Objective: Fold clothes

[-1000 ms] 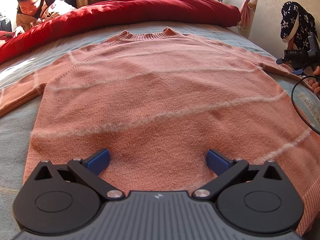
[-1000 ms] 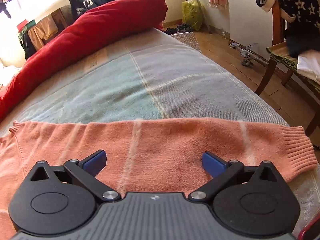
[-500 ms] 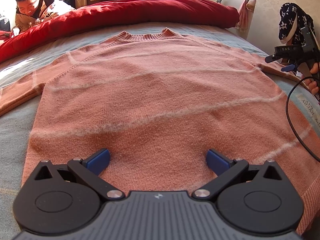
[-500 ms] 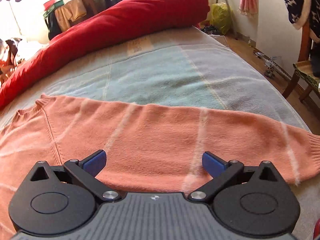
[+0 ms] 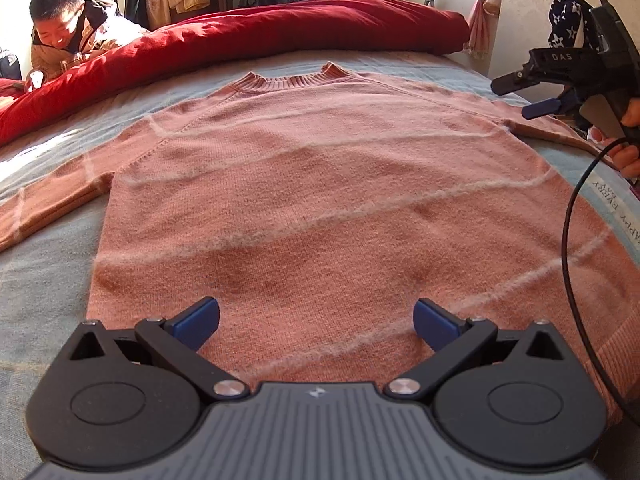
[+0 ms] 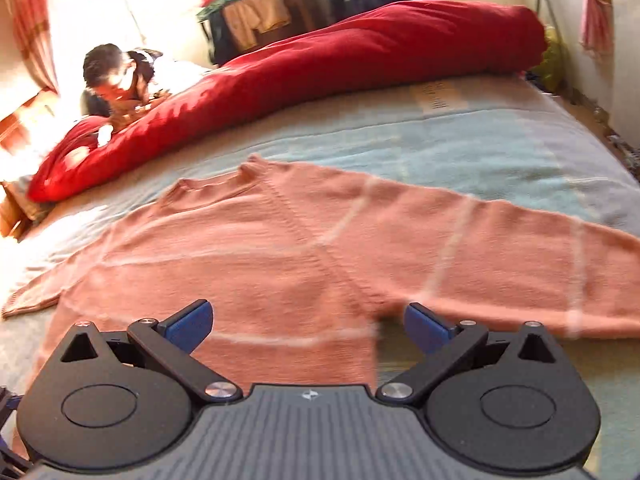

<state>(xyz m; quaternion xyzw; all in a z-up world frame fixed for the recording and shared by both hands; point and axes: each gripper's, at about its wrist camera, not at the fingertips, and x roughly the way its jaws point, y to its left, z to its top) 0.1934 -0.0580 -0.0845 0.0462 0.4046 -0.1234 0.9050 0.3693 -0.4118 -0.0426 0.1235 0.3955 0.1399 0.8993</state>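
Observation:
A salmon-pink knit sweater (image 5: 320, 184) with thin pale stripes lies flat on the bed, neck away from me and both sleeves spread out. My left gripper (image 5: 316, 322) hovers open over the hem, blue pads wide apart with nothing between them. In the right wrist view the same sweater (image 6: 280, 264) shows its right sleeve (image 6: 520, 264) stretching to the right. My right gripper (image 6: 308, 320) is open above the armpit area and holds nothing. The left wrist view also shows the right gripper (image 5: 532, 94) at the far right, above the right sleeve.
A rolled red duvet (image 5: 280, 28) lies across the far side of the pale blue bedspread (image 6: 460, 140). A person (image 5: 64, 36) leans on the duvet at the far left. A black cable (image 5: 568, 240) hangs over the sweater's right side. Clothes hang along the back wall.
My right gripper has swung left from the sleeve cuff toward the shoulder and armpit, and the view is blurred by motion. The left gripper has barely moved. Both stay open.

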